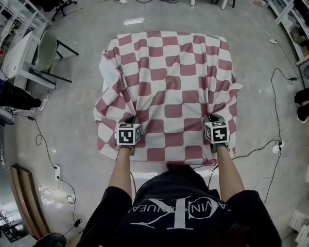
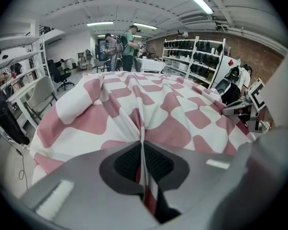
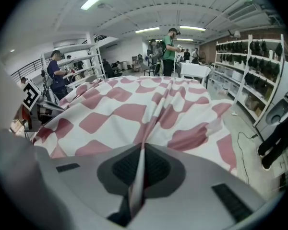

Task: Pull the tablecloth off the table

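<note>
**Both grippers pinch the cloth's near edge**

The red-and-white checked cloth [image 1: 170, 81] lies spread over the table and hides it completely, with its edges hanging down on every side. The left gripper [image 1: 129, 120] and the right gripper [image 1: 215, 117] sit at the near edge, well apart, one toward each near corner.

In the left gripper view the jaws are closed tight on a thin upright pleat of cloth, which runs between the dark pads [image 2: 127, 163]. The right gripper view shows the same: the jaws are pressed together with a narrow fold of cloth clamped between them. From each grip, creases fan out across the top toward the far side, and the fabric is bunched most along the left edge.

A chair [image 1: 45, 53] stands on the floor left of the table, apart from the cloth. A cable [image 1: 274, 102] trails over the floor on the right. In the gripper views, people [image 3: 169, 44] stand beyond the far end, near shelves [image 3: 252, 66].
</note>
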{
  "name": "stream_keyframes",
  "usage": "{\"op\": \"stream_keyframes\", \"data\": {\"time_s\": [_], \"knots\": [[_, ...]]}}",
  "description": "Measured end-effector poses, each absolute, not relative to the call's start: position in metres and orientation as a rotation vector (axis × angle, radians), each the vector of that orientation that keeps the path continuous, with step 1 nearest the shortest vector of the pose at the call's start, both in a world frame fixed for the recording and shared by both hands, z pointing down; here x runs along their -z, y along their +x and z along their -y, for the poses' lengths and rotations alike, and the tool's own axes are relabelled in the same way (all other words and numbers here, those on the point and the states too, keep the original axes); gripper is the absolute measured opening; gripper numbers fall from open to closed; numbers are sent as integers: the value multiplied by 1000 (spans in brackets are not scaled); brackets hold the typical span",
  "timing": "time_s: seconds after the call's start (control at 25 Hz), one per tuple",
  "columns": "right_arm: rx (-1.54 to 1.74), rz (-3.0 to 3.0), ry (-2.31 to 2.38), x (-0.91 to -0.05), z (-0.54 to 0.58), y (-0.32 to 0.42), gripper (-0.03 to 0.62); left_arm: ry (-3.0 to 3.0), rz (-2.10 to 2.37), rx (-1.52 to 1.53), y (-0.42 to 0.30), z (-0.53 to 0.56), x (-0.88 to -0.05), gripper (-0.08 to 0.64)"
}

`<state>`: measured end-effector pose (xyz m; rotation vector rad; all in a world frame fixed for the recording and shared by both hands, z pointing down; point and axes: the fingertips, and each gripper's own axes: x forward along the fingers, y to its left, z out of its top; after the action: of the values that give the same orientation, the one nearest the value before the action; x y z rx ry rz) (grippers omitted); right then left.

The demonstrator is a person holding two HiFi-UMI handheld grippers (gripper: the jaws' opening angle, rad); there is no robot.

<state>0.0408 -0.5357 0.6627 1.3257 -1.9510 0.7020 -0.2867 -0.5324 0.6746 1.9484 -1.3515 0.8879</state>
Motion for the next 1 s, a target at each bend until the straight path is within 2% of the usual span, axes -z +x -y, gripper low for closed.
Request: {"op": "stream_keyframes", "data": {"time_s": [0.36, 1.0], "knots": [[-713, 1942, 1333, -684, 476, 21, 15, 1956, 1345, -870, -305, 466, -696, 21], [-710, 2027, 1402, -640, 413, 33, 14, 1969, 1351, -755, -305, 400, -662, 21]]}}
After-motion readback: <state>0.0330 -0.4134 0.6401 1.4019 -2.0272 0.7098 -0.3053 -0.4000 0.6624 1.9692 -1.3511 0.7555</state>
